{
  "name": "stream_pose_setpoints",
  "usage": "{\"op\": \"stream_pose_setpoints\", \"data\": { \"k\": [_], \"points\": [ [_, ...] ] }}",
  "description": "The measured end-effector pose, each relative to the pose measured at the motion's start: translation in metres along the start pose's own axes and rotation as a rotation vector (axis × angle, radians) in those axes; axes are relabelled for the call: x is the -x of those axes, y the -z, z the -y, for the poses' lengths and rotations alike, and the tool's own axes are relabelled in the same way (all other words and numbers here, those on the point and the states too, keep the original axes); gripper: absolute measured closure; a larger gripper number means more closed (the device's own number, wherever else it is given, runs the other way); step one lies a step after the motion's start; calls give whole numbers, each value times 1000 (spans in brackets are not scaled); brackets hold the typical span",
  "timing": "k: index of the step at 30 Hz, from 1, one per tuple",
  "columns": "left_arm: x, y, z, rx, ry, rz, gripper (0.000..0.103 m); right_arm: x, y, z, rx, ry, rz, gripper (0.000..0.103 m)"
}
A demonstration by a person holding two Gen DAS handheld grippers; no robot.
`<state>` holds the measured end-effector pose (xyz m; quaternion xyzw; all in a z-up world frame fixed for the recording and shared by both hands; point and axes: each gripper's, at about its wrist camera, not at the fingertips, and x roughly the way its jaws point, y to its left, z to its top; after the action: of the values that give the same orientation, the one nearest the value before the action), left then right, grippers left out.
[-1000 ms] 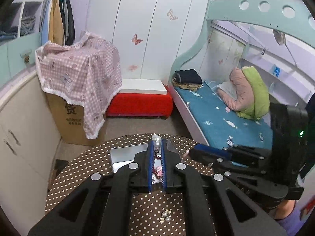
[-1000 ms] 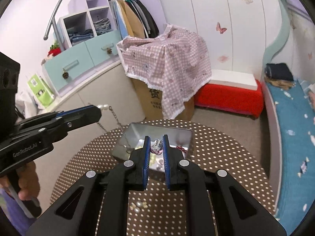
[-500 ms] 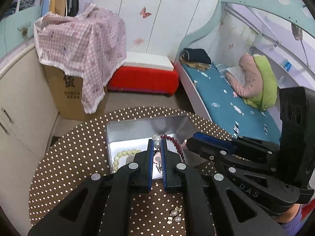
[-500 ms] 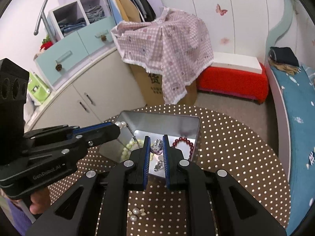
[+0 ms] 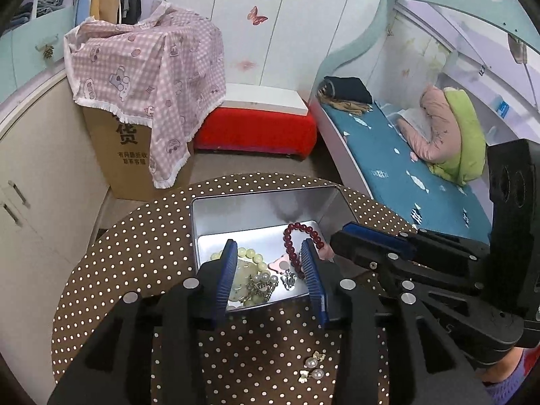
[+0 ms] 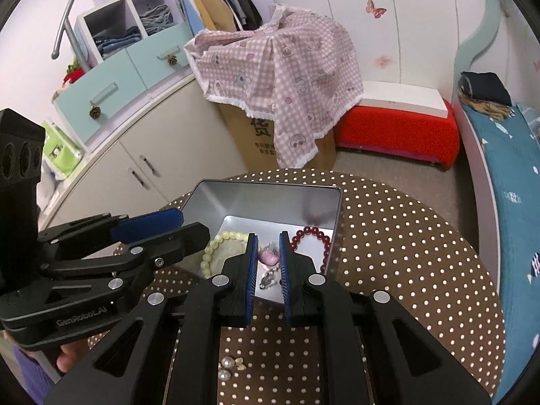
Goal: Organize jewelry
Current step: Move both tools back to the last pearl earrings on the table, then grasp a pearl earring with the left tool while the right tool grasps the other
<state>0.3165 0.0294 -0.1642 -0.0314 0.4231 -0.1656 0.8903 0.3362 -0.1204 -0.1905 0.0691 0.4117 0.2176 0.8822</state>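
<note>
A silver tin box sits on the round brown polka-dot table. In it lie a red bead bracelet, a pale green bead bracelet, a pearl chain piece, a pink charm and a small silver piece. My left gripper is open over the box's near edge. My right gripper is open a little way, just above the box; the pink charm shows between its pads. Pearl earrings lie on the table in front of the box.
A cardboard box under a pink checked cloth stands behind the table, with a red bench beside it. A bed with a teal sheet lies to the right. White cabinets stand to the left.
Both grippers tilted down over the tin box. The left gripper opened and its pearl chain now lies in the box. The right gripper opened a little and its silver piece dropped into the box.
</note>
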Motion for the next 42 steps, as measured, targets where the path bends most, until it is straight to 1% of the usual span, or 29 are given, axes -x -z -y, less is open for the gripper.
{"op": "stream_pose_setpoints", "data": {
  "k": [1, 2, 3, 7, 8, 9, 10, 11, 12, 14, 16, 20, 22, 25, 30, 35, 37, 40, 41, 42],
  "points": [
    [1, 1, 0, 3, 0, 1, 64, 1, 0, -1, 1, -1, 2, 88],
    [3, 1, -1, 8, -2, 4, 60, 3, 0, -2, 4, 2, 6, 88],
    [4, 2, -1, 13, -6, 8, 58, 5, 0, -3, 6, 3, 8, 88],
    [17, 6, -2, 31, 2, 26, 58, 20, 1, -5, 15, 19, 30, 88],
    [20, 8, -2, 34, 4, 31, 55, 25, 2, -6, 21, 25, 40, 87],
    [24, 10, -1, 37, 3, 39, 50, 30, 3, -7, 25, 28, 45, 86],
    [27, 12, 0, 39, -1, 48, 47, 36, 4, -8, 31, 36, 53, 83],
    [33, 15, 2, 39, -4, 64, 46, 43, 6, -9, 36, 45, 67, 74],
    [37, 18, 4, 39, -4, 74, 46, 48, 8, -10, 37, 52, 77, 64],
    [44, 25, 9, 34, -9, 84, 46, 61, 15, -11, 49, 69, 95, 59],
    [50, 35, 14, 25, -27, 94, 46, 70, 21, -10, 49, 78, 103, 59],
    [53, 58, 21, 36, -1, 85, 46, 82, 45, -3, 45, 99, 95, 55],
    [51, 71, 28, 25, -14, 82, 46, 82, 58, 0, 49, 115, 82, 54],
    [44, 87, 34, 29, 6, 56, 46, 78, 78, 7, 39, 119, 51, 53],
    [23, 110, 46, 27, -3, 2, 46, 70, 108, 18, 12, 110, 5, 53],
    [2, 121, 54, 4, -48, -46, 46, 65, 121, 26, -7, 102, -9, 50],
    [-5, 122, 55, -6, -63, -59, 46, 63, 121, 27, -10, 98, -14, 50],
    [-10, 122, 56, -23, -87, -58, 50, 62, 123, 29, -13, 96, -17, 50],
    [-10, 122, 55, -28, -91, -55, 55, 61, 123, 30, -15, 94, -19, 50],
    [-11, 122, 54, -29, -91, -54, 56, 60, 123, 31, -17, 93, -18, 50]
  ]
}}
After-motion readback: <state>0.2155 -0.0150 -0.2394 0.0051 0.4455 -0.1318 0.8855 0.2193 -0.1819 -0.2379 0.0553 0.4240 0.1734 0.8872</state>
